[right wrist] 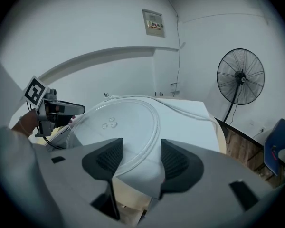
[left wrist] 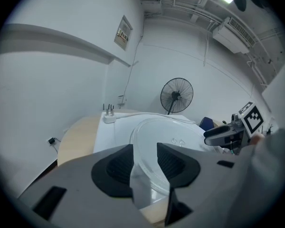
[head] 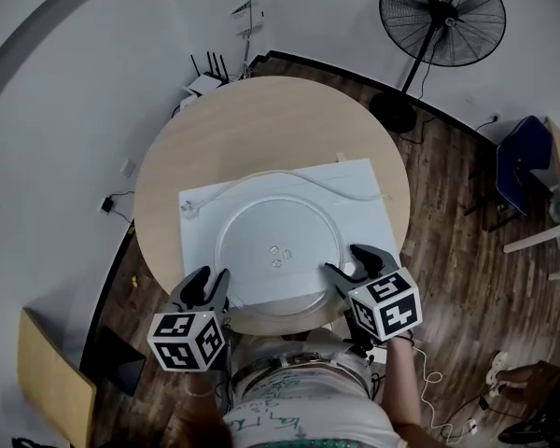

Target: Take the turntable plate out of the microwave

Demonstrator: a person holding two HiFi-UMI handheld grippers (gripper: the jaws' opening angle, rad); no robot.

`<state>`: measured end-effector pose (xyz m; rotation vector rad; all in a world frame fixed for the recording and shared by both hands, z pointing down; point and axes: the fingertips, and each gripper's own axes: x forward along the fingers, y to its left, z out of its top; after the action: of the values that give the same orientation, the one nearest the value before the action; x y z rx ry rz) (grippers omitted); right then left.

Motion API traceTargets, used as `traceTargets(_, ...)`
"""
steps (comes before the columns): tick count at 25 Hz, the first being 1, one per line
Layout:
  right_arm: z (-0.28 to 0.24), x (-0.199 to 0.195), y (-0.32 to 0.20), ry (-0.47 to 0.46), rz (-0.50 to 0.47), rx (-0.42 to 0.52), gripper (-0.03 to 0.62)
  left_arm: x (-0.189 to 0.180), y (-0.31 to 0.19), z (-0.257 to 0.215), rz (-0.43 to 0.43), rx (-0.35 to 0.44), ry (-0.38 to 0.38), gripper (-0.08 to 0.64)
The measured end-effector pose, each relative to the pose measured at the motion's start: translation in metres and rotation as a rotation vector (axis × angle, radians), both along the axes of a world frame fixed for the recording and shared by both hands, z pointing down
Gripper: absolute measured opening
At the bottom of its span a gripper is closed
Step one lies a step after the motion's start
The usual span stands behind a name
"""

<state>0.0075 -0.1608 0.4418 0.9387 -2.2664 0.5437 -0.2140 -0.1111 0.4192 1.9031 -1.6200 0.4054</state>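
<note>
Left gripper and right gripper, each topped by a black-and-white marker cube, flank the near rim of the turntable plate, which lies flat on top of the white microwave, out of the oven. The left pads are closed onto the plate's near-left rim. The right pads stand wide apart, with the near-right rim between them and clear of both.

The plate is a round disc of clear glass with a raised lip and three small nubs at its centre. Being round, it has no long axis. Its near edge juts slightly past the microwave's front edge toward the person.

A white power cord curves along the far side of the microwave top and ends in a plug at the far-left corner.

The microwave sits on a round, pale-wood table, whose bare top shows behind and to the left. A black pedestal fan and a blue chair stand well apart on the dark plank floor.
</note>
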Motion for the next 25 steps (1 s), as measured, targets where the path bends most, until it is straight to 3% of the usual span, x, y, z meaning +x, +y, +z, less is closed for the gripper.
traceTargets(3, -0.007, -0.002, 0.003, -0.057, -0.013, 0.031, 0.241, 0.001, 0.008, -0.006, 0.004, 0.034, -0.022, 0.132)
traceTargets(6, -0.015, -0.001, 0.006, -0.117, -0.026, 0.075, 0.234, 0.006, 0.018, -0.013, 0.028, 0.077, -0.077, 0.048)
traceTargets(9, -0.019, 0.004, 0.01, -0.132, -0.027, 0.138, 0.147, 0.012, 0.026, -0.019, 0.056, 0.118, -0.082, 0.033)
traceTargets(12, -0.025, 0.007, 0.013, -0.161, -0.007, 0.219, -0.002, 0.017, 0.028, -0.026, 0.072, 0.182, -0.043, 0.026)
traceTargets(18, -0.031, 0.005, 0.03, -0.248, -0.04, 0.284, -0.009, 0.032, 0.036, -0.019, 0.104, 0.214, -0.085, 0.02)
traceTargets(25, -0.028, -0.006, 0.049, -0.229, -0.089, 0.341, -0.009, 0.045, 0.052, -0.021, 0.125, 0.281, -0.095, 0.02)
